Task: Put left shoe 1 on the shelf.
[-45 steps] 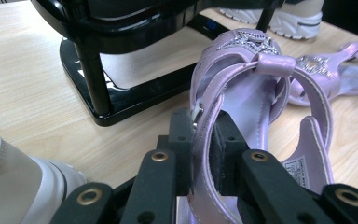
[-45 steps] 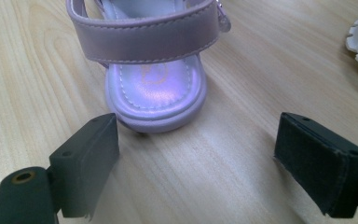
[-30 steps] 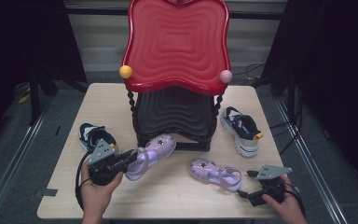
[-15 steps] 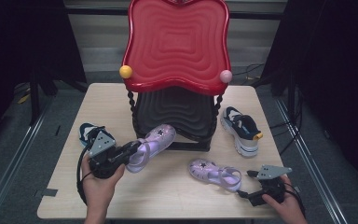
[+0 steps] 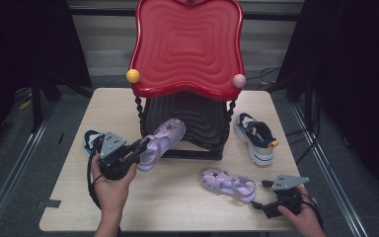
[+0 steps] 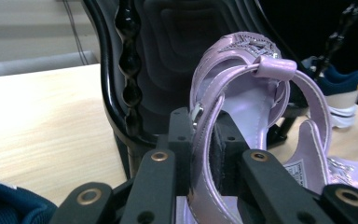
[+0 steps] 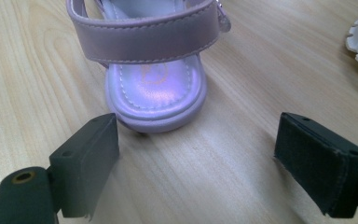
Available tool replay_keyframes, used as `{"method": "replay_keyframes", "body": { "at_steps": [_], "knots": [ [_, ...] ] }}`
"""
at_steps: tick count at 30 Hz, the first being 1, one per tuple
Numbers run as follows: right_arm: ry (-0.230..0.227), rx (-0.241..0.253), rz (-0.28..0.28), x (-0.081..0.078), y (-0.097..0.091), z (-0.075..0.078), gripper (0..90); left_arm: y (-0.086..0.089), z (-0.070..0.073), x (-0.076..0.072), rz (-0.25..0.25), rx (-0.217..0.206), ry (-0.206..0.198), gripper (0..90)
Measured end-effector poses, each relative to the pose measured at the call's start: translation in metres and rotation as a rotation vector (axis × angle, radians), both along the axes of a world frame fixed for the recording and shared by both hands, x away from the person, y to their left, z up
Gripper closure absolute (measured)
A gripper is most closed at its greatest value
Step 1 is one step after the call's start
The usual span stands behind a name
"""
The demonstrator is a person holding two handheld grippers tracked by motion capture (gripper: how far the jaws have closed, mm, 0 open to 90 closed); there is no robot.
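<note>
A lilac sandal (image 5: 163, 138) hangs above the table, and my left gripper (image 5: 137, 148) is shut on its side strap. Its toe points at the black lower shelf (image 5: 192, 118) of the red-topped stand. The left gripper view has the strap (image 6: 205, 140) pinched between the two pads of that gripper (image 6: 204, 135), the sandal (image 6: 256, 88) rising beyond them. A second lilac sandal (image 5: 227, 183) lies flat on the table at the front right. My right gripper (image 5: 264, 207) rests just behind its heel (image 7: 154, 88). That gripper (image 7: 196, 149) is open, holding nothing.
The stand's red wavy top (image 5: 187, 49) overhangs the shelf, with twisted black posts (image 5: 139, 111) at the corners. One navy-and-white sneaker (image 5: 255, 136) lies right of the stand. Another (image 5: 91, 140) lies left, partly behind my left gripper. Bare wooden tabletop (image 5: 177, 202) stretches along the front.
My left gripper has lifted the lilac sandal and carried it toward the stand's lower shelf. The right gripper and the other sandal have stayed put.
</note>
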State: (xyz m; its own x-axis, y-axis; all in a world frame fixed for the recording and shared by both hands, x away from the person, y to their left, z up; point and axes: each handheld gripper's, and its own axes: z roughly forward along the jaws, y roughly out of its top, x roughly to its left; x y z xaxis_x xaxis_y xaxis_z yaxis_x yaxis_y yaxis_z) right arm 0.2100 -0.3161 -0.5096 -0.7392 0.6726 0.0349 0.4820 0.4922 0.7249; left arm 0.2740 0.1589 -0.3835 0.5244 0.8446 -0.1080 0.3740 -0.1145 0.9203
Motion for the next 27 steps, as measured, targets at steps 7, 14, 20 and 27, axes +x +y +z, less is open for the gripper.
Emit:
{"method": "replay_keyframes", "body": {
  "at_steps": [7,14,20,27],
  "knots": [
    [-0.001,-0.001,0.001,0.0,0.0,0.0,13.1,-0.009,-0.002,0.007,0.059,0.0,-0.031,80.3],
    [-0.001,-0.001,0.001,0.0,0.0,0.0,13.1,-0.018,-0.005,0.014,0.105,0.003,-0.051,80.3],
    [-0.001,-0.001,0.001,0.0,0.0,0.0,13.1,-0.025,-0.005,0.018,0.129,0.001,-0.072,80.4],
    [-0.001,-0.002,0.002,0.0,0.0,0.0,13.1,-0.037,-0.007,0.025,0.171,-0.02,-0.107,80.4]
  ]
}}
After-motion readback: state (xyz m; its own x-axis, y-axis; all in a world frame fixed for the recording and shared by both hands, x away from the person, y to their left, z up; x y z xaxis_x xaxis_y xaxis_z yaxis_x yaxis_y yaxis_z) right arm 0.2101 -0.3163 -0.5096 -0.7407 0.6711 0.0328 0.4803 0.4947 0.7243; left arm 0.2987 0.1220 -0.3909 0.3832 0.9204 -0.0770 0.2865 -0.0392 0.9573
